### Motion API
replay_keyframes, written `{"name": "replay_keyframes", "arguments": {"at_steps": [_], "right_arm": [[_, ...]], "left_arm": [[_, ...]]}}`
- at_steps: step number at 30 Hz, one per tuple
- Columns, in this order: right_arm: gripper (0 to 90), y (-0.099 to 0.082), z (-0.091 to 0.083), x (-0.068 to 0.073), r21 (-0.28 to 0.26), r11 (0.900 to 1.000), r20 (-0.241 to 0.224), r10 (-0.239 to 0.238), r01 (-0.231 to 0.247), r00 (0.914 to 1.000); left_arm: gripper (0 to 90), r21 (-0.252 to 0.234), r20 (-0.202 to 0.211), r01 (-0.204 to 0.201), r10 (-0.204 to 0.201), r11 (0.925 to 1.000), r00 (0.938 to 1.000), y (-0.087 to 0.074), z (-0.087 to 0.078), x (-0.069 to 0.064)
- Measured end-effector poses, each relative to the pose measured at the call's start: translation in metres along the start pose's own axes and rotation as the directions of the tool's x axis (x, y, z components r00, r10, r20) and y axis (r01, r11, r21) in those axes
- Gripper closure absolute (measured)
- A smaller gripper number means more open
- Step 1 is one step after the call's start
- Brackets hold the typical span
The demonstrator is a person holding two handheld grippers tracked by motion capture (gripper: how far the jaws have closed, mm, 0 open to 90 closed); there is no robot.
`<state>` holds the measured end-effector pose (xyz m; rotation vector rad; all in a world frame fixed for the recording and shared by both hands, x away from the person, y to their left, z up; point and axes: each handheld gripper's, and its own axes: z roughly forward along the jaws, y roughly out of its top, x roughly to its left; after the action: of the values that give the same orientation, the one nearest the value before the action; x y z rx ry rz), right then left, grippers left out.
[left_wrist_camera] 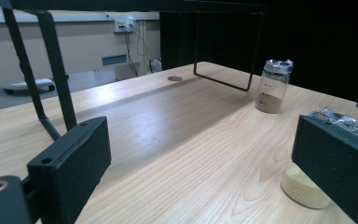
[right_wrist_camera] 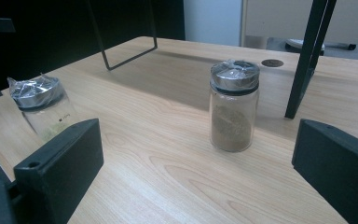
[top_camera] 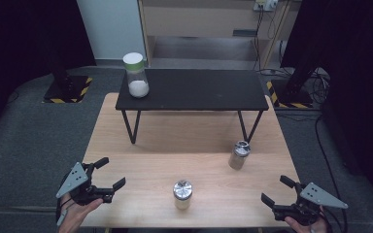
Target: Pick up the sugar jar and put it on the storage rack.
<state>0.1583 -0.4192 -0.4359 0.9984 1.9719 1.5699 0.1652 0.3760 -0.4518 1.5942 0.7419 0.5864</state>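
Two handheld grippers, each of matte black construction with two jaws. Left gripper (top_camera: 110, 173): grey three-cornered plate on top, perforated with small dark holes; black body beneath, gripped by the left hand (top_camera: 77, 211). Grey strap or cable visible at the wrist. Right gripper (top_camera: 276, 190): identical grey triangular plate with several small holes, black frame, held by the right hand (top_camera: 305, 224). Jaw pads, seen in the gripper views: flat, rectangular, thick black blocks with square edges and a slightly textured surface. One small round hole near the upper corner of each left-side pad. Brass-coloured ring fitting at the lower left corner of the left gripper view. No sleeves visible.
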Motion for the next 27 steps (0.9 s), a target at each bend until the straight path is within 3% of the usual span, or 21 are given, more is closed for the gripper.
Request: {"name": "replay_keyframes", "arguments": {"at_steps": [13,27], "right_arm": [[2.5,-0.0001,-0.0002,0.0003,-0.001,1.0000,0.003,-0.003,0.003,1.0000],[2.6,0.0007,0.0003,0.0005,0.005,1.0000,-0.003,-0.003,0.003,1.0000]], "left_arm": [[2.7,-0.004,-0.003,-0.015,0.015,0.9999,0.9999,-0.0053,-0.0038,0.0033],[0.5,-0.014,0.031,-0.010,0.010,0.9999,0.9995,-0.0090,-0.0062,0.0093]]}}
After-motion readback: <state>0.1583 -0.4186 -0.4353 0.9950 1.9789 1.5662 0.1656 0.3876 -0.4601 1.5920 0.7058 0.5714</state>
